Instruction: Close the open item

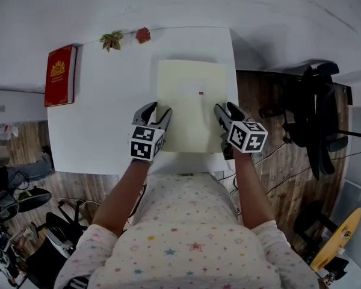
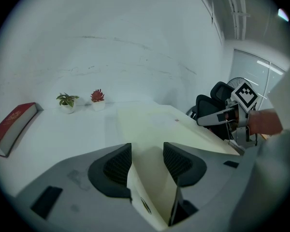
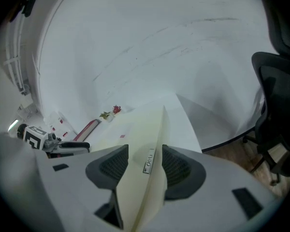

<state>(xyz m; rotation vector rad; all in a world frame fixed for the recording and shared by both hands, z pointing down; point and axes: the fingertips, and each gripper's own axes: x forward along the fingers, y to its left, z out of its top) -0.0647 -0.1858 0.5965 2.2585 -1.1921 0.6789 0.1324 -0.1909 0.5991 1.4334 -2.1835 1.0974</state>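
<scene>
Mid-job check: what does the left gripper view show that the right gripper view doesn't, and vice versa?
Left gripper view only: the right gripper at the folder's other edge. Right gripper view only: the left gripper, a label on the folder's edge, wooden floor. Both: own jaws closed on the pale folder, red book, green plant, red plant.

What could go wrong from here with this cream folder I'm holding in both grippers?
The left gripper and right gripper pinch the folder only at its near corners, so the cover may slip or buckle. The folder lies close to the right edge of the table; a sideways nudge might push it off.
</scene>
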